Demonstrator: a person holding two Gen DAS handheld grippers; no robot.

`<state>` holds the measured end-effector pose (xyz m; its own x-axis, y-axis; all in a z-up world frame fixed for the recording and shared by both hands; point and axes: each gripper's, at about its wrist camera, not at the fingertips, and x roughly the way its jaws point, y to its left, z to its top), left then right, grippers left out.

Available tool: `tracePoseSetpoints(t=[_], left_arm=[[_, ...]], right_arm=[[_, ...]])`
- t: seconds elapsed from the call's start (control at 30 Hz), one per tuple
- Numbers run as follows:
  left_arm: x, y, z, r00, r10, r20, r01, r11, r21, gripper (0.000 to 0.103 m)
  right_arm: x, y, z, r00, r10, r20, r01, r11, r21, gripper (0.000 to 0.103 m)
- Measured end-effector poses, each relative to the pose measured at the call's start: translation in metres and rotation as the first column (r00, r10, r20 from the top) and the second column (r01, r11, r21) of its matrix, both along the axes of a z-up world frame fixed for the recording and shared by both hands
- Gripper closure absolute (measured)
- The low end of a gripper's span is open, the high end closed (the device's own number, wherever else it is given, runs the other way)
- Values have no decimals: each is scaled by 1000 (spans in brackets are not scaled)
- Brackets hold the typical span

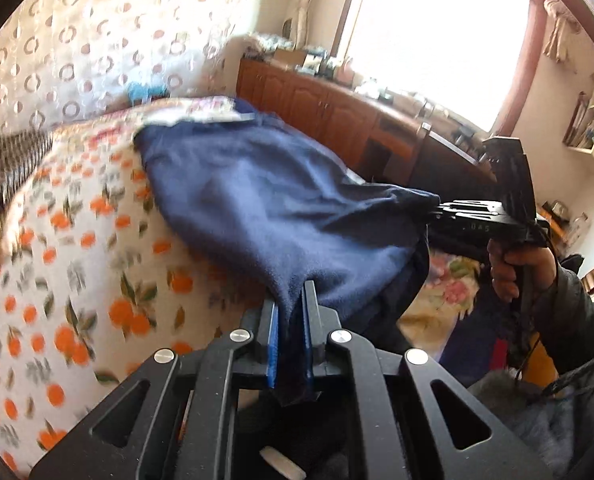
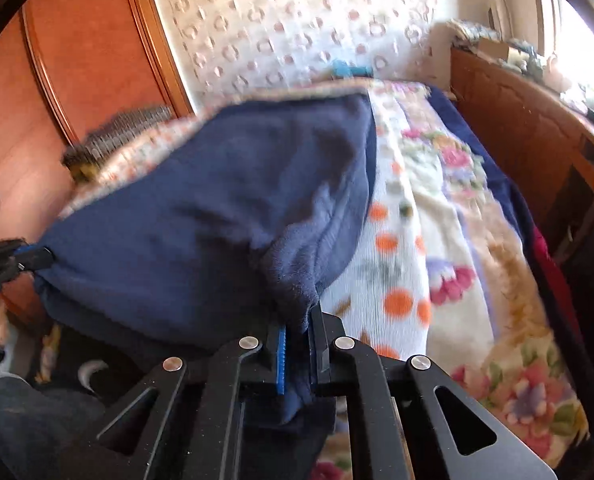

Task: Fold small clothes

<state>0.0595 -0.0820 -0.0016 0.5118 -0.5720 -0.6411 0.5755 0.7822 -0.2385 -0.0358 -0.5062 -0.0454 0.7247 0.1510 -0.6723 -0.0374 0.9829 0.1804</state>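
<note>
Item: one navy blue fleece garment (image 1: 257,200), small, of soft napped cloth with a fuzzy surface, plain in colour with no print to be seen; which kind of garment it is cannot be told. Position: its near edge is lifted off the bed and stretched between the two hand-held tools, while its far part lies on the bedspread (image 1: 57,240), a white cloth printed with oranges and green leaves. Condition: the cloth is pulled into long creases that run toward each held corner, and sags in a shallow fold between them; the near hem hangs down below the grip points. Left gripper (image 1: 291,312): black frame with blue pads, the jaws drawn together and clamped on a bunched corner of the garment, a tail of cloth passing down between them. Right gripper (image 2: 299,332): same make, the jaws likewise pressed together on the opposite corner, the fleece gathered thick at the pinch. In the left wrist view the right tool shows at the right, gripped by a hand (image 1: 517,268) in a dark sleeve. Surroundings: a flowered blanket (image 2: 477,240) lies to the right of the bedspread; a wooden cabinet (image 1: 317,96) stands on the far right under a bright window (image 1: 437,28); a curtain (image 1: 97,40) with ring patterns hangs behind the bed. Both views are blurred.
</note>
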Motion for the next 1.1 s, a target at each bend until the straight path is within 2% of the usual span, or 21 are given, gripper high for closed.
tracePoseSetpoints(t=[0.2, 0.33, 0.43, 0.57, 0.63, 0.77, 0.83, 0.87, 0.93, 0.97, 1.1], left_arm=[[47, -5, 39, 996, 5, 89, -4, 1000, -19, 92], [84, -13, 48, 995, 10, 100, -8, 1000, -16, 93], [96, -20, 48, 996, -1, 89, 0, 1000, 8, 93], [75, -18, 37, 996, -36, 84, 33, 999, 40, 93], [62, -14, 27, 998, -40, 54, 38, 999, 36, 93], [43, -7, 9, 1000, -30, 11, 29, 999, 44, 93], [36, -5, -1, 1000, -13, -14, 14, 999, 46, 93], [34, -5, -3, 1000, -9, -20, 10, 999, 45, 93], [31, -5, -4, 1000, 1, -23, 0, 999, 39, 93], [31, -4, -4, 1000, 2, -21, -2, 999, 36, 93], [32, -5, 1, 1000, 6, -4, -6, 1000, 19, 93]], right_arm=[[42, -12, 57, 993, 11, 117, -5, 998, -56, 96], [81, -19, 69, 991, 21, 131, -12, 998, -66, 96], [97, -14, 57, 996, 50, 73, -44, 996, -81, 96], [68, -11, 31, 998, 57, 6, -57, 996, -74, 96], [49, -14, 15, 999, 31, -27, -32, 999, -44, 96], [29, -7, -20, 996, -22, -89, 18, 999, -47, 96], [25, -6, -33, 992, -47, -118, 46, 999, -13, 88], [28, -1, -37, 990, -66, -124, 63, 998, -30, 83], [25, -3, -45, 986, -114, -119, 106, 992, -72, 52], [24, -6, -49, 984, -122, -132, 115, 991, -62, 47], [20, 9, -48, 985, -118, -126, 109, 991, -77, 44]])
